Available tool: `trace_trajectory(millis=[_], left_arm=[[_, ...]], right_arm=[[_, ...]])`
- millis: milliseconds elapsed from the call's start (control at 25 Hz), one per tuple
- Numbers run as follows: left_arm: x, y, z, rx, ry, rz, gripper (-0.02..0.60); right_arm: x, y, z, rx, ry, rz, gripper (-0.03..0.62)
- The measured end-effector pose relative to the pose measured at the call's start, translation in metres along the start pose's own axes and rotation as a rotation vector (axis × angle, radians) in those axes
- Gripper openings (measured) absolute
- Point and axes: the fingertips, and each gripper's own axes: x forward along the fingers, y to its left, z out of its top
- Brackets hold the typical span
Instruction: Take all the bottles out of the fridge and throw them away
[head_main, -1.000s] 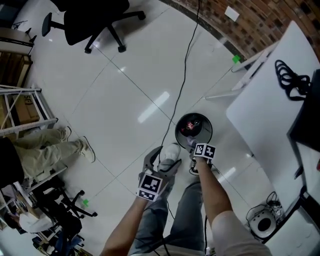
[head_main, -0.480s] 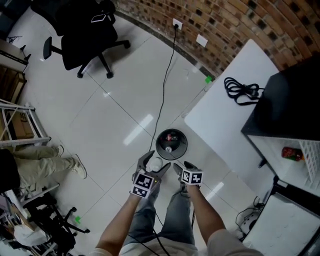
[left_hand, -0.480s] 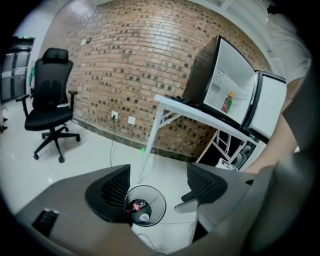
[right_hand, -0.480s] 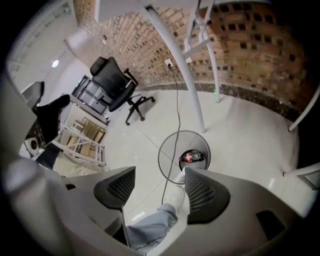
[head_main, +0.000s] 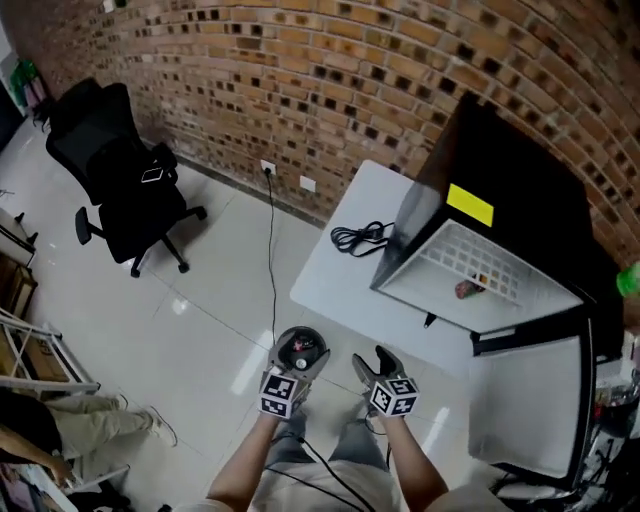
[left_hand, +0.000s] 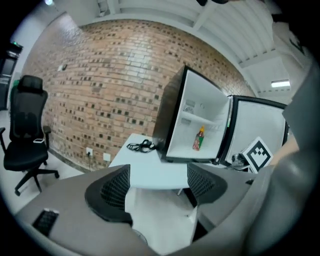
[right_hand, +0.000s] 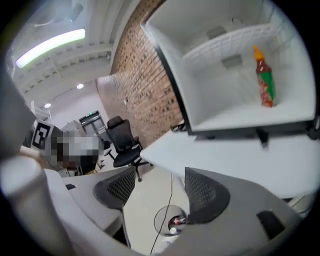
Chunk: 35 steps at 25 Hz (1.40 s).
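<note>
A black mini fridge (head_main: 500, 190) stands open on the right, white inside. One red bottle with a green label (head_main: 466, 290) stands on its shelf, also seen as the bottle (left_hand: 198, 138) and the bottle (right_hand: 264, 82). A round bin (head_main: 300, 348) on the floor holds discarded bottles; the bin (right_hand: 172, 220) shows below the right jaws. My left gripper (head_main: 297, 368) is open and empty, raised toward the fridge (left_hand: 200, 125). My right gripper (head_main: 370, 365) is open too; its jaws widened a moment ago and nothing is between them.
A white table (head_main: 335, 275) carries the fridge and a coiled black cable (head_main: 360, 238). The fridge door (head_main: 525, 400) hangs open to the right. A black office chair (head_main: 125, 175) stands by the brick wall. A seated person's legs (head_main: 60, 430) are at the lower left.
Both grippers have risen from just over the bin to chest height. The head view has lifted from the floor to the fridge and brick wall.
</note>
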Motion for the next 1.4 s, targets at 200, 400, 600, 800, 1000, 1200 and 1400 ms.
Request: trace_trajectory(millis=[200,400,600,800,1000,1200,1400], left_arm=[[0.013,-0.067,0.078,0.101,-0.109,-0.111,0.357],[0.023,-0.122,0.125,0.141,-0.173,-0.165,0.357],[0.030,-0.174,0.182,0.094,-0.271,-0.254,0.357],[0.019,-0.221,0.235,0.206,-0.387,-0.310,0.353],[0.017,-0.253,0.263,0.270,-0.437,-0.347,0.351],[0.035,-0.237,0.255,0.253,-0.449,-0.343,0.350],[0.044,-0.246,0.258,0.269,-0.432,-0.361,0.350]], right_arm=[[-0.111,-0.034,0.086,0.005,-0.227,-0.112,0.334],[-0.213,-0.065,0.135,-0.027,-0.393,-0.277,0.334],[-0.295,-0.083,0.182,0.009,-0.621,-0.404,0.334],[-0.338,-0.080,0.219,-0.170,-0.709,-0.489,0.334],[-0.356,-0.070,0.243,-0.316,-0.713,-0.541,0.334],[-0.350,-0.080,0.244,-0.303,-0.712,-0.530,0.333],[-0.329,-0.099,0.234,-0.214,-0.650,-0.498,0.326]])
